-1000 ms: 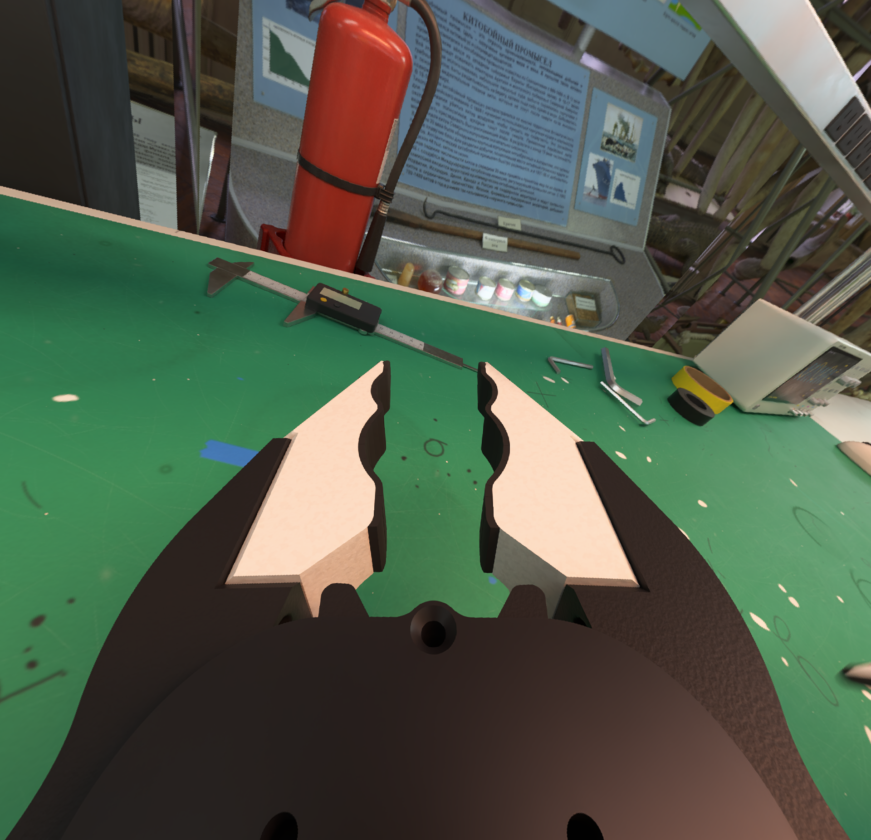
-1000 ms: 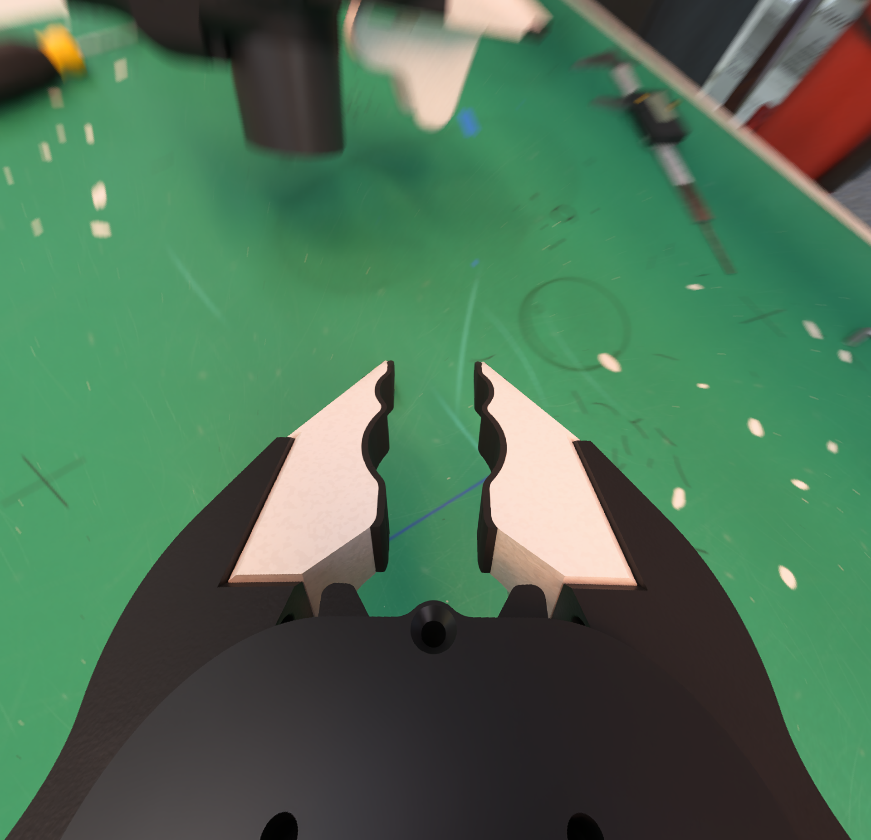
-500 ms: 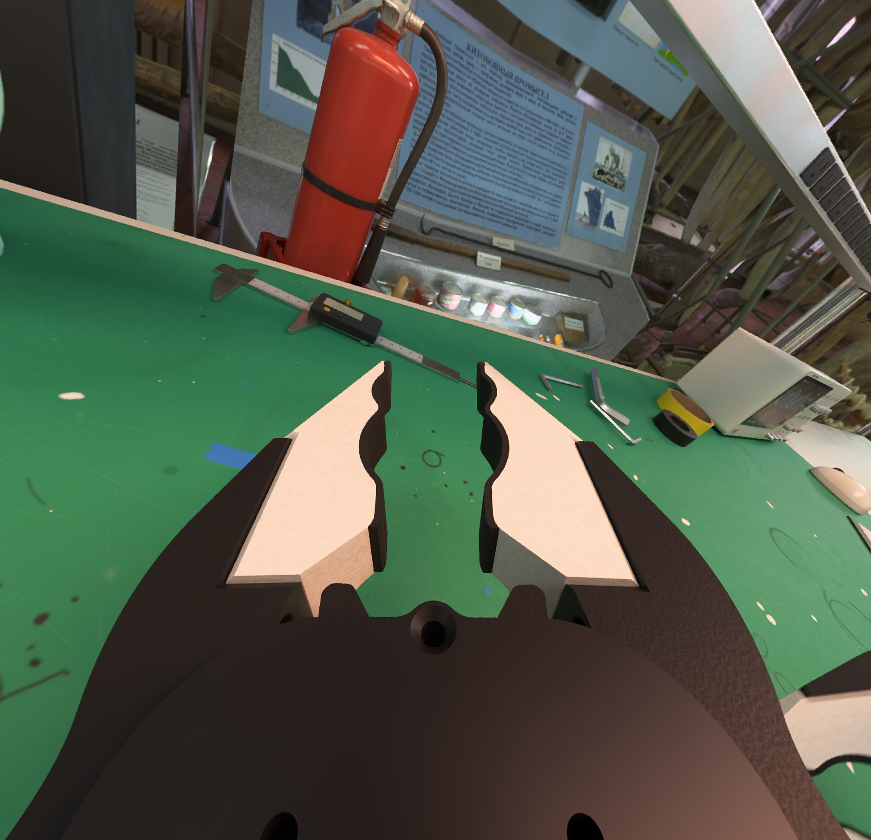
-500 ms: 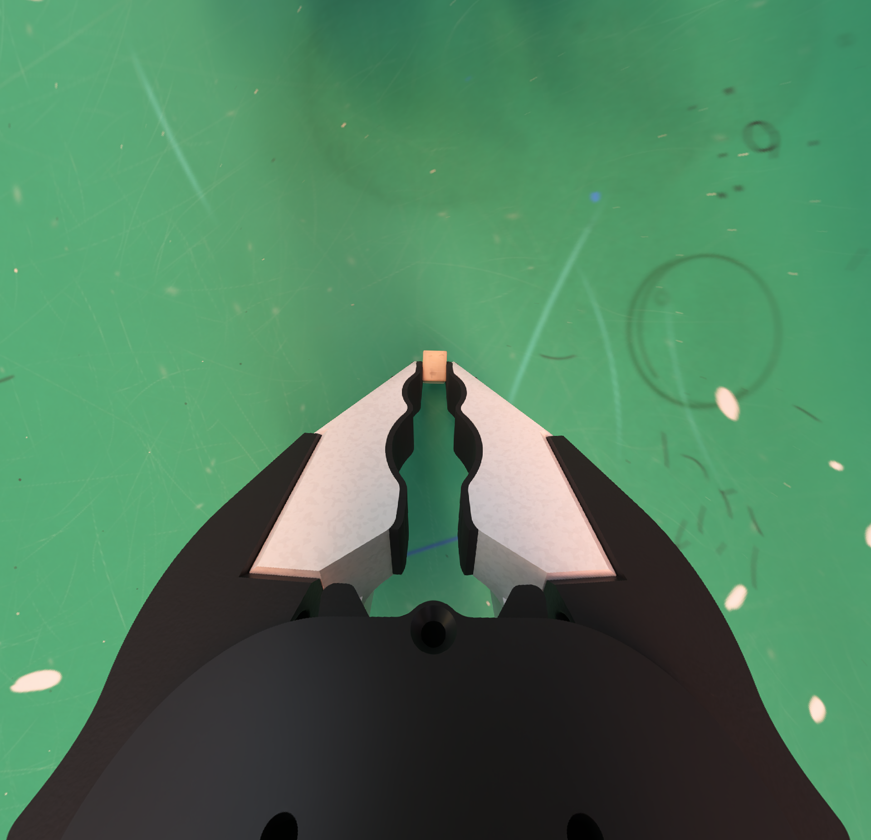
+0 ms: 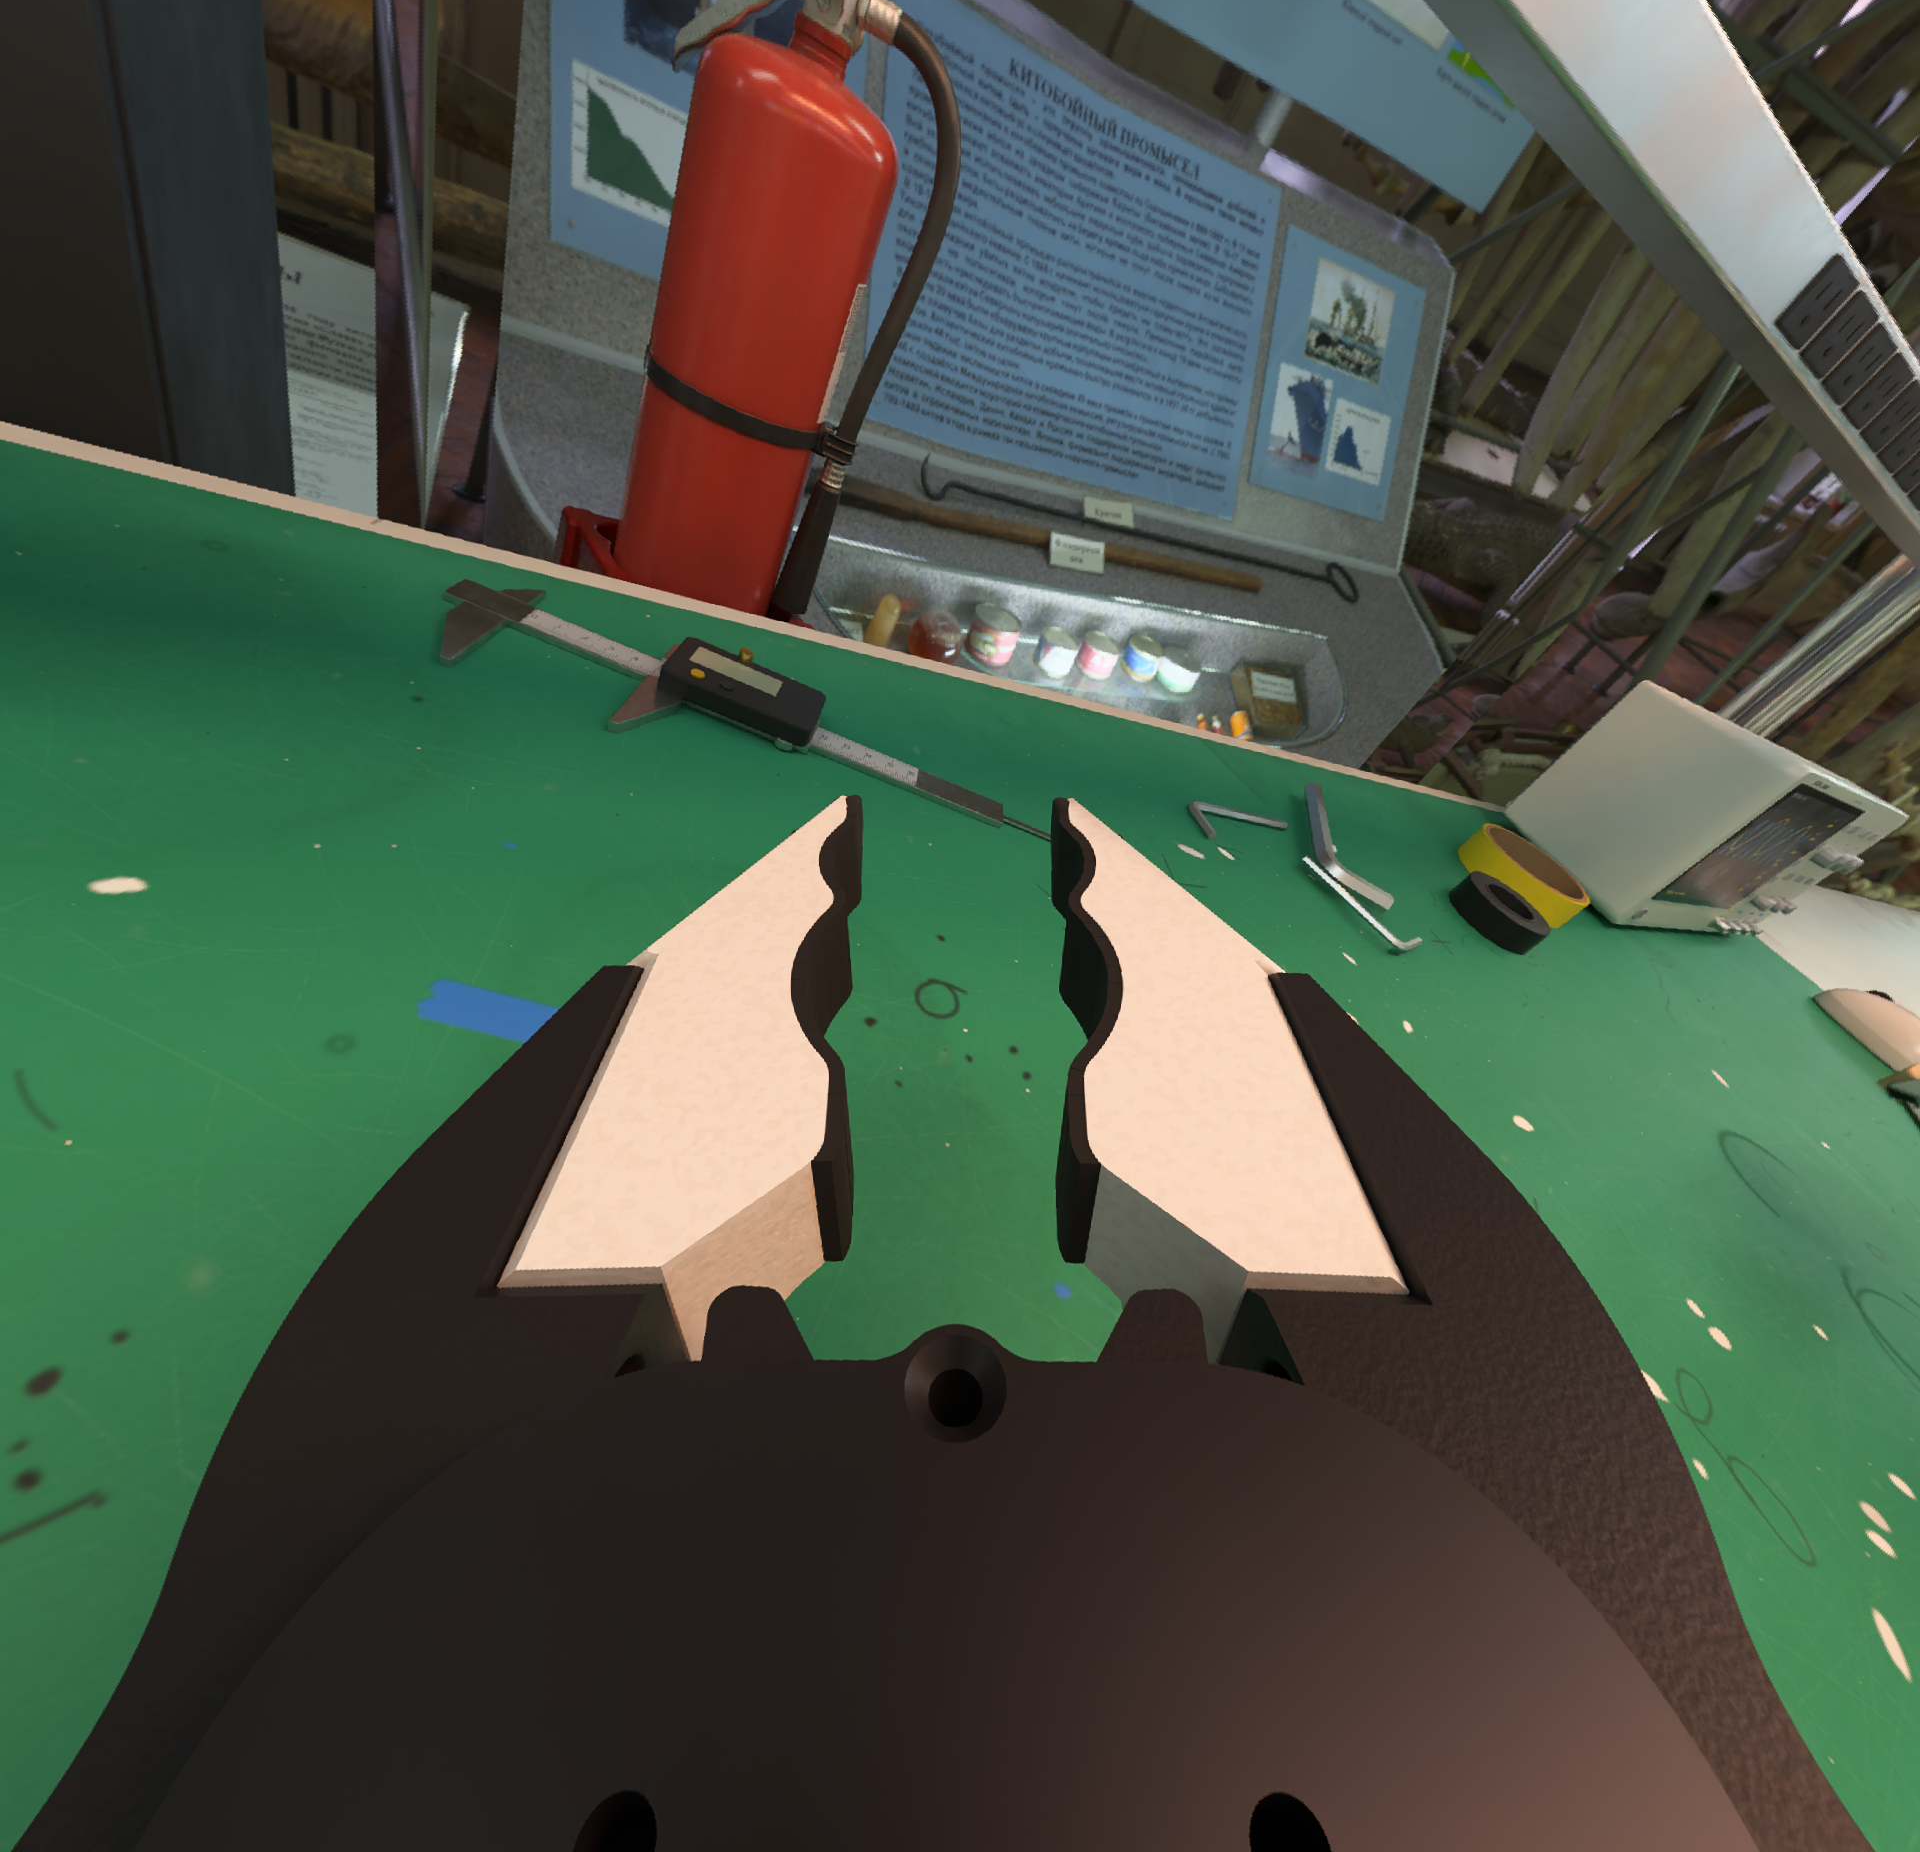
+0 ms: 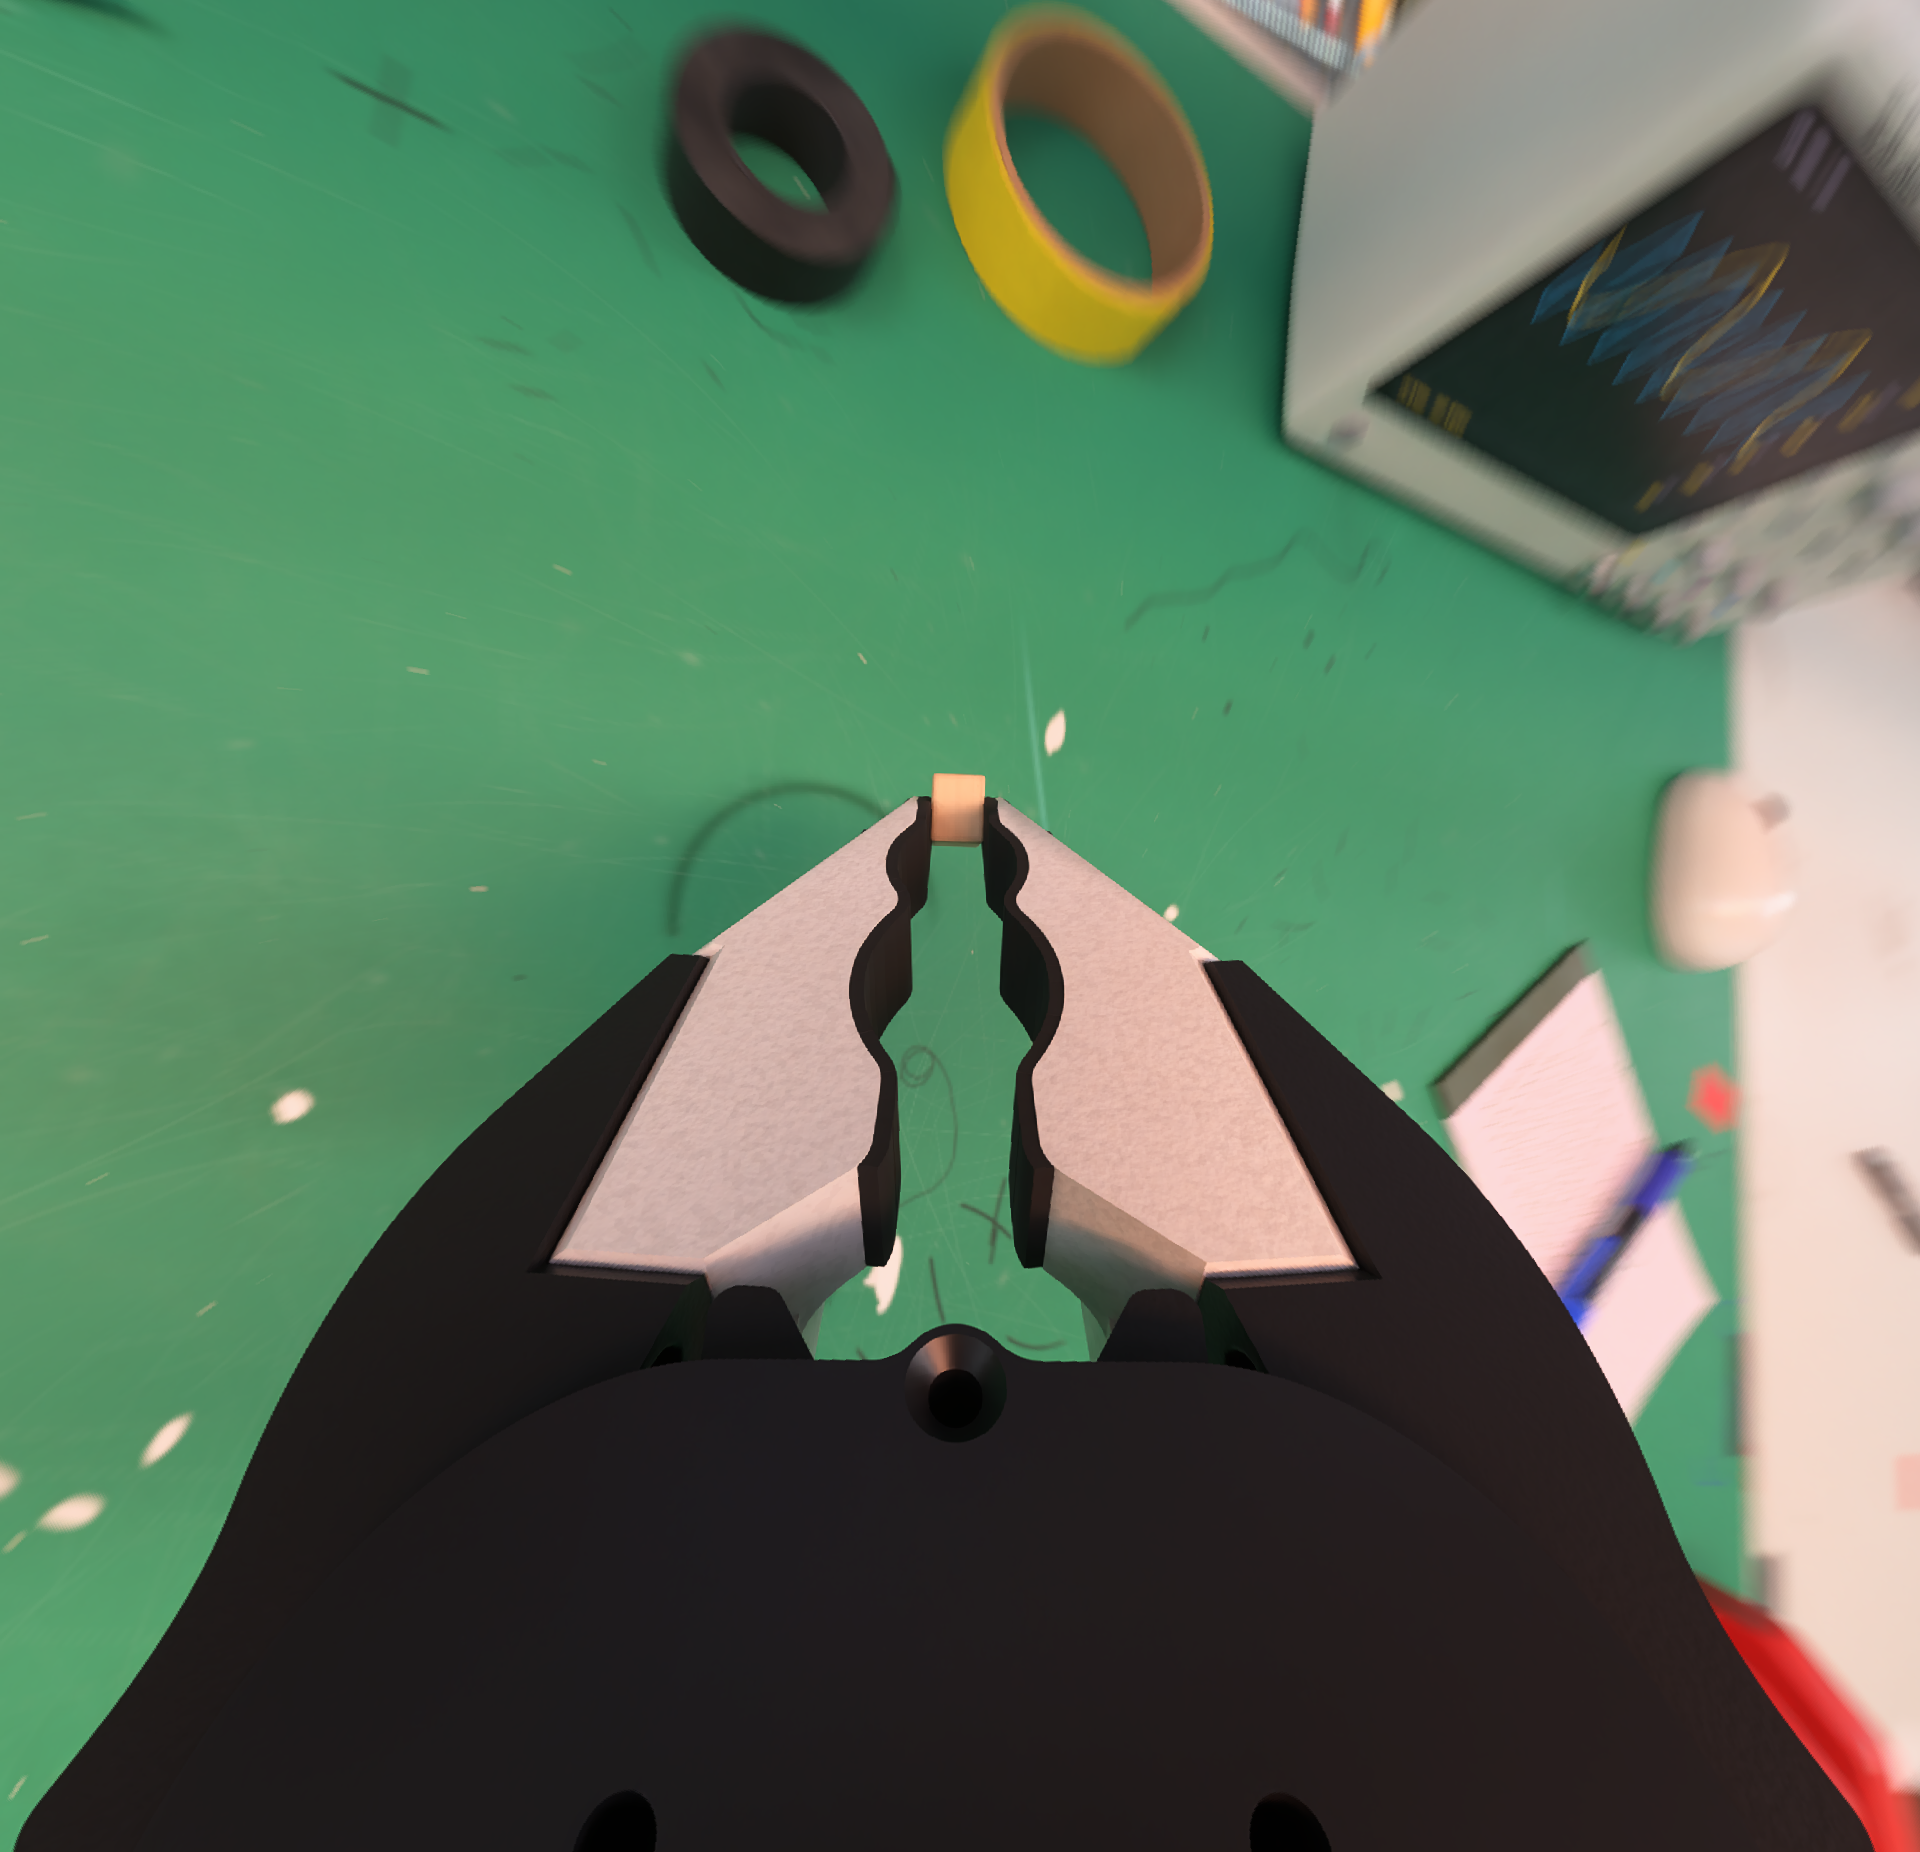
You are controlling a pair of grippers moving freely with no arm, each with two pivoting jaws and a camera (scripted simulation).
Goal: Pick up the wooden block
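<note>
A small pale wooden block (image 6: 957,808) sits pinched between the tips of my right gripper (image 6: 957,815), which is shut on it and holds it above the green table (image 6: 416,555). The right wrist view is blurred by motion. My left gripper (image 5: 954,815) is open and empty, held above the green table (image 5: 260,919) and facing its far edge. The block does not show in the left wrist view.
Right wrist view: a black tape roll (image 6: 779,166), a yellow tape roll (image 6: 1081,187), a white instrument with a screen (image 6: 1621,275), a mouse (image 6: 1720,872), a notepad with a blue pen (image 6: 1569,1168). Left wrist view: a digital caliper (image 5: 727,696), hex keys (image 5: 1340,867), a red fire extinguisher (image 5: 758,306) behind the table edge.
My right gripper closed on the wooden block, then lifted and swung with it towards the tape rolls and the instrument. My left gripper stayed open and shifted only slightly.
</note>
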